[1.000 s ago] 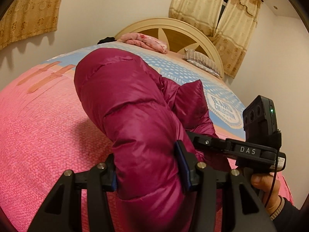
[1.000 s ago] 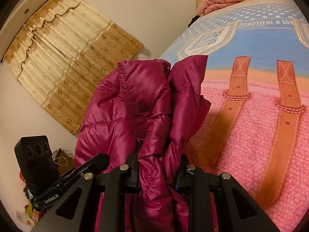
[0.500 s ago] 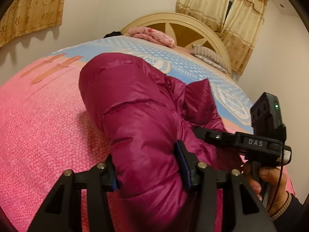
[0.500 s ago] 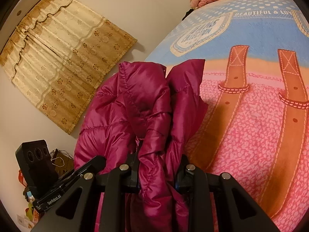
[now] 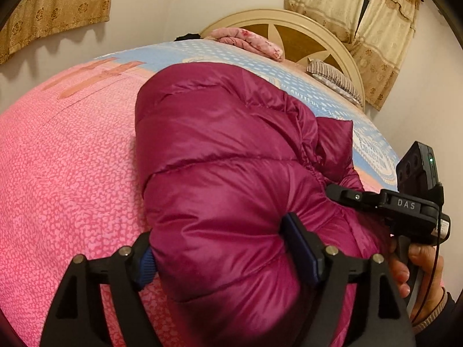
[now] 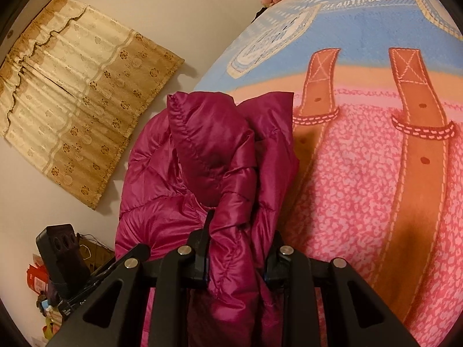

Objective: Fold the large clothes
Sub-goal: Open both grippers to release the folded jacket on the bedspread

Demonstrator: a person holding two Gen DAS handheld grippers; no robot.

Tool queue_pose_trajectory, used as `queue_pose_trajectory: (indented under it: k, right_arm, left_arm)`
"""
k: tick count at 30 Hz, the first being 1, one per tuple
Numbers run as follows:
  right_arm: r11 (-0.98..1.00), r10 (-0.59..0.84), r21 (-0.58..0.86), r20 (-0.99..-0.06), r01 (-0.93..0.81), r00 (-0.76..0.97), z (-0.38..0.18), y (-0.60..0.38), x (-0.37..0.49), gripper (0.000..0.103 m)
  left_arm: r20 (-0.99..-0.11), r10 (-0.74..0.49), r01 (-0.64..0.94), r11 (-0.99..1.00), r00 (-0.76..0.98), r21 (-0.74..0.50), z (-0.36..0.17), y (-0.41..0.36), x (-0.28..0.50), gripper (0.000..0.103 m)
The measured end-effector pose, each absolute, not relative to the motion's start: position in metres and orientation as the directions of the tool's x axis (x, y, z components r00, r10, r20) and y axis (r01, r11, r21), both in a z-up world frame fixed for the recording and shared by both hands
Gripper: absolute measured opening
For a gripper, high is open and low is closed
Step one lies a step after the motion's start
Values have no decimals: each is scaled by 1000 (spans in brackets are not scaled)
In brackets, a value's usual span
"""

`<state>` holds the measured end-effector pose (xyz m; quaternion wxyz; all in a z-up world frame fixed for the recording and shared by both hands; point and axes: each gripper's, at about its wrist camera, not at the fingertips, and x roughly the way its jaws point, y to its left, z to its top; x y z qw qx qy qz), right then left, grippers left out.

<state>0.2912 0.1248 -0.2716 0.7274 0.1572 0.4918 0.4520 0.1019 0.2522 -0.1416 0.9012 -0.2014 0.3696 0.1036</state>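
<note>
A magenta puffer jacket (image 5: 231,156) lies bunched on the pink and blue bedspread (image 5: 72,173). My left gripper (image 5: 222,248) is shut on a thick padded fold of it, low over the bed. My right gripper (image 6: 235,248) is shut on another bunched edge of the same jacket (image 6: 208,156), near the bed's side. The right gripper's body and the hand that holds it show at the right of the left wrist view (image 5: 405,211). The left gripper's body shows at the lower left of the right wrist view (image 6: 63,254).
A folded pink quilt (image 5: 246,39) and a striped pillow (image 5: 335,79) lie by the cream headboard (image 5: 312,37). Curtains (image 6: 72,86) hang on the walls. Clutter (image 6: 40,289) sits on the floor beside the bed. Brown strap prints (image 6: 416,150) cross the bedspread.
Both grippers have moved forward and down over the bed with the jacket still held. The jacket sits lower and flatter on the bedspread than before.
</note>
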Motion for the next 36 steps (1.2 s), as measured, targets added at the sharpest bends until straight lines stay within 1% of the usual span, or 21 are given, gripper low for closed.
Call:
queue_pose_trajectory:
  k: [2, 5, 7, 10, 16, 21, 24, 26, 29, 31, 33, 36]
  right_arm:
    - [542, 813, 679, -573, -496, 105, -274, 123, 292, 27]
    - [545, 812, 682, -574, -488, 105, -274, 122, 293, 30]
    - [550, 810, 680, -575, -485, 112, -274, 119, 292, 37]
    - [570, 796, 658, -590, -491, 134, -273, 108, 290, 44]
    - [626, 763, 615, -609, -479, 215, -261, 83, 286, 51]
    - [680, 725, 559, -611, -475, 318, -232, 55, 269, 51]
    - [688, 721, 535, -583, -491, 374, -207, 43, 249, 52]
    - [689, 721, 516, -562, -509, 406, -191, 35, 230, 52]
    - [692, 717, 482, -543, -537, 438, -171, 34, 208, 55]
    - [693, 716, 462, -536, -553, 448, -160, 36, 195, 57]
    - [702, 706, 435, -533, -564, 467, -151, 35, 182, 59]
    - [704, 702, 403, -519, -585, 488, -141, 36, 163, 62]
  left_arm:
    - [-709, 41, -335, 899, 704, -281, -142, 252, 102, 82]
    - [-710, 71, -345, 905, 700, -249, -140, 250, 100, 85]
    - [-710, 89, -347, 910, 699, -228, -138, 247, 98, 86]
    - [-709, 118, -354, 915, 695, -194, -133, 245, 96, 87]
    - [-697, 155, -350, 925, 701, -146, -116, 238, 86, 87]
    - [-635, 187, -321, 942, 750, -101, -85, 225, 71, 87]
    - [-597, 206, -309, 948, 775, -75, -67, 219, 59, 92]
    - [-577, 214, -308, 949, 788, -69, -57, 217, 53, 93]
    - [-543, 215, -300, 951, 812, -72, -40, 215, 44, 94]
    - [-518, 221, -301, 951, 826, -75, -31, 211, 39, 99]
    - [-488, 226, -301, 951, 843, -78, -21, 206, 33, 101]
    - [-457, 226, -291, 954, 860, -74, -11, 197, 27, 101]
